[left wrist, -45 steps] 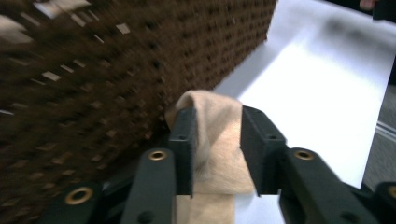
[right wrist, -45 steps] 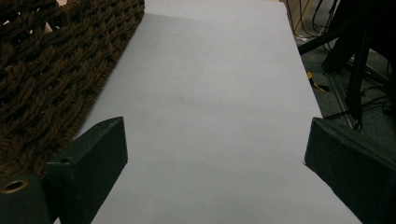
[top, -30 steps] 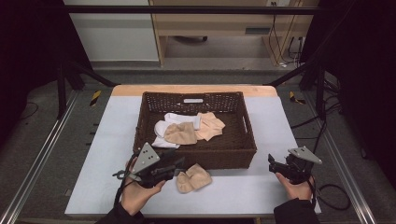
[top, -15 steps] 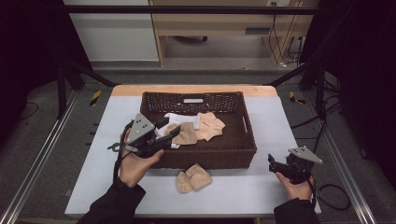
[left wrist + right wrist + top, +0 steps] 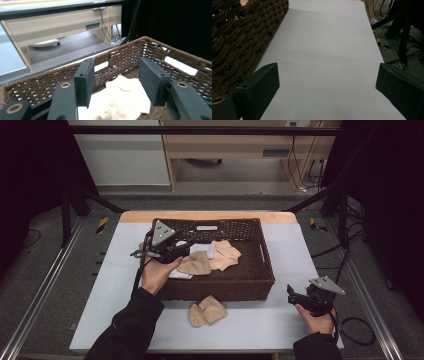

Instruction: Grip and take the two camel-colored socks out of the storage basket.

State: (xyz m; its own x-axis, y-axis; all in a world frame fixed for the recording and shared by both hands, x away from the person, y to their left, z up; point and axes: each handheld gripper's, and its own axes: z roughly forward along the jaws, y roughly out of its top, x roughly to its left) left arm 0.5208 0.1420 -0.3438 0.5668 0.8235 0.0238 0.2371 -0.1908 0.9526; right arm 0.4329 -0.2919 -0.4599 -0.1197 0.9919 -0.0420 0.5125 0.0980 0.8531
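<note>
Two tongs | left tongs (image 5: pixel 187 242) parted, empty, over basket (image 5: pixel 250 285) | right tongs (image 5: pixel 292 295) wide on table (image 5: pixel 115 270)

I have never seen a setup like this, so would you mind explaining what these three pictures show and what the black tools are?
No robot is involved: a person holds a hand-held two-jaw black gripper in each hand. The high view looks down on a table covered with a pale grey mat. The other two pictures come from cameras riding on the grippers, looking along their own jaws.

On the mat stands a dark brown woven wicker basket holding beige and white socks. A beige pair of socks lies on the mat in front of the basket.

The left gripper is over the basket. In its own view the jaws stand apart with nothing between them, and the socks lie below. The right gripper rests near the table's front right corner, its jaws wide open, holding nothing, with the basket's wall beside it.
</note>
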